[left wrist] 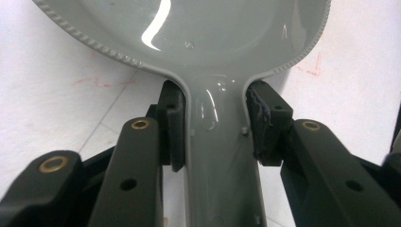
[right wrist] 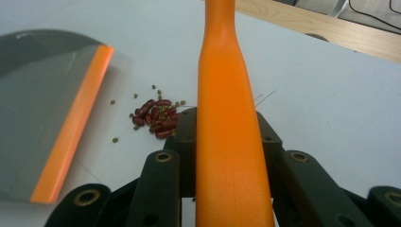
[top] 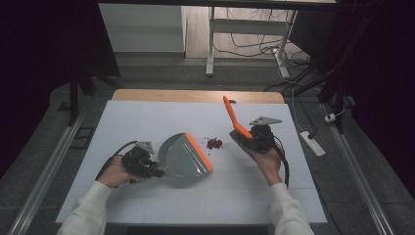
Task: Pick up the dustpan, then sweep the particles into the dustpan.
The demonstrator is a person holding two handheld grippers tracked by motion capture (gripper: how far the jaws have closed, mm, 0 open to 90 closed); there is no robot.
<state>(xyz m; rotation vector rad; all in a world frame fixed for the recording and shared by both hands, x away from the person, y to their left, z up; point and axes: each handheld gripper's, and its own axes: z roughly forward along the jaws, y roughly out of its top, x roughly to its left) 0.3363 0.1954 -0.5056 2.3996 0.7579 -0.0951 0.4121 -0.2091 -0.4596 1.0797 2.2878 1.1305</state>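
The left gripper (top: 155,170) is clamped on the grey handle of the dustpan (top: 185,155), its two pads pressing either side of the handle's neck just below where it widens into the pan, as the left gripper view shows (left wrist: 215,142). The dustpan lies on the white table (top: 147,122) at centre-left, its orange lip (top: 199,152) facing right toward a small pile of red beans (top: 214,143). The right gripper (top: 247,137) is closed on the orange brush handle (top: 234,119), which rises between its jaws and slants up and away toward the far side of the table; in the right gripper view the handle (right wrist: 227,142) sits tight between the black jaws. The beans (right wrist: 156,117) lie on the table just left of that gripper, between it and the dustpan's lip (right wrist: 73,123), with a few small greenish grains scattered around them. The beans and the lip are near each other but not touching.
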